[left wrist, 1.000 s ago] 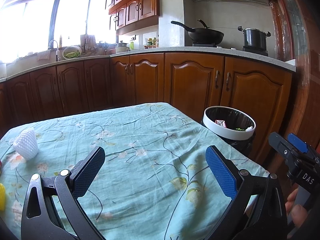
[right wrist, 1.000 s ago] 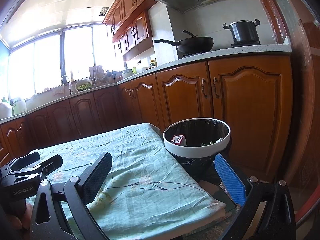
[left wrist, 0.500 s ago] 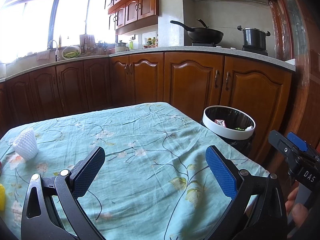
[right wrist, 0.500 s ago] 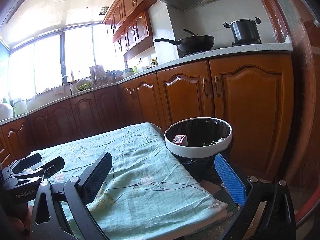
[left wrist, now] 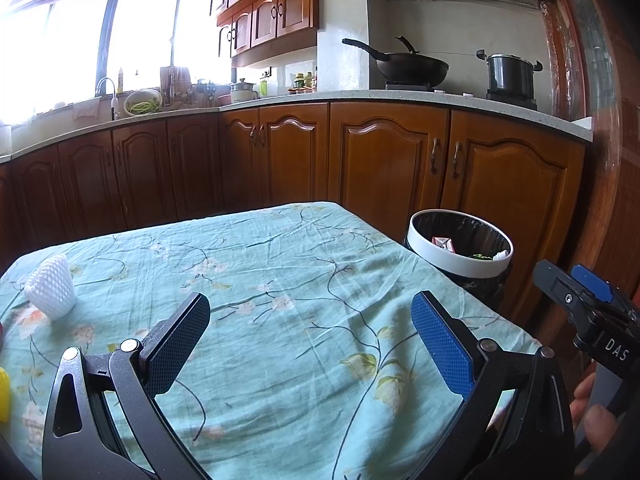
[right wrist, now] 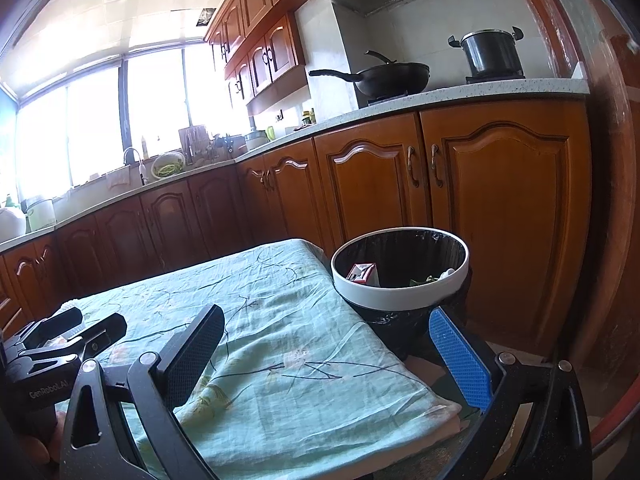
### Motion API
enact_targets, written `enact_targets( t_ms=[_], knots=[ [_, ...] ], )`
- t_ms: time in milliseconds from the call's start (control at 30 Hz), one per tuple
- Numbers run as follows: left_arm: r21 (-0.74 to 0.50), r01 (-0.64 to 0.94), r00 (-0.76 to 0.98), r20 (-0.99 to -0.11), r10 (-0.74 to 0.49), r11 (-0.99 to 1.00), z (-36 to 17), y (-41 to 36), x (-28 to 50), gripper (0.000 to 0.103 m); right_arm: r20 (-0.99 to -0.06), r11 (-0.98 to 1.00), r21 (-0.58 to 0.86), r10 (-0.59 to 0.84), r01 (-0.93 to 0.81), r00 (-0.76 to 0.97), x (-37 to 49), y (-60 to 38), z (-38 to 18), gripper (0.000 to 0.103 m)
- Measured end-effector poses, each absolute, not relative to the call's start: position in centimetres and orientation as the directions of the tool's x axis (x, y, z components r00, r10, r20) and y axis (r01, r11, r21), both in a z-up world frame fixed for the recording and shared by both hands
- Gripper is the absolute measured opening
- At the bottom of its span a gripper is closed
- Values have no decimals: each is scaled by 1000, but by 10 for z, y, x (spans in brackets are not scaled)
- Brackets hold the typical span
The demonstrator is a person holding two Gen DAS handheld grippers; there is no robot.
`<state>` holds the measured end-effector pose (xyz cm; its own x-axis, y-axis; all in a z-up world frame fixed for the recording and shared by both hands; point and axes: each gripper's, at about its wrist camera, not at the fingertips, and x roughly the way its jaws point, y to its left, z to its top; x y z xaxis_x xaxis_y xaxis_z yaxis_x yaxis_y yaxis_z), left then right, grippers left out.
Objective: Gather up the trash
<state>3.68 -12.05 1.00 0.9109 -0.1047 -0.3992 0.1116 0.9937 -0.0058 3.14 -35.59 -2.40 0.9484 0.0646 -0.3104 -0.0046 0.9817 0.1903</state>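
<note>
Sunlit kitchen cabinets in reddish-brown wood wrap the room, and in front of them stands the surface, draped in a wrinkled teal cloth printed with thin vines and pale blossoms. Off its far right corner sits the trash bin, a round tub with a smooth white rim and a crinkly black liner; inside lie a red-and-white carton, something green and a white scrap.

Both claws are spread wide and hold nothing. The left claw hovers over the cloth on the near side of the bin, and the right claw hangs at the cloth's edge just in front of the bin, with the bin wall close to its blue pad.

Trash left to collect seems to lie far from the bin, toward the left end of the cloth: a white foam net sleeve, squat, tapered and honeycombed, and a yellow bit cut off by the frame, too little of it showing to name.

The left claw looks better placed for the sleeve. I would come at it low and level, straddle its middle and close gently, since the mesh will likely squash and spring. Keep the pads off the loose cloth, which could bunch and drag, then carry it over the white rim before letting go.
</note>
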Motion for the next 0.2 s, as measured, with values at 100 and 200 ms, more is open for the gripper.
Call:
enact_targets(
  t_ms=[100, 200],
  knots=[
    [-10, 112, 909, -403, -107, 994, 9, -119, 38, 103, -316, 981, 192, 64, -2, 947, 33, -357, -25, 103],
    [-15, 112, 908, -405, -108, 994, 9, -118, 39, 103, -321, 981, 192, 63, 0, 945, 35, -358, -26, 103]
  ],
)
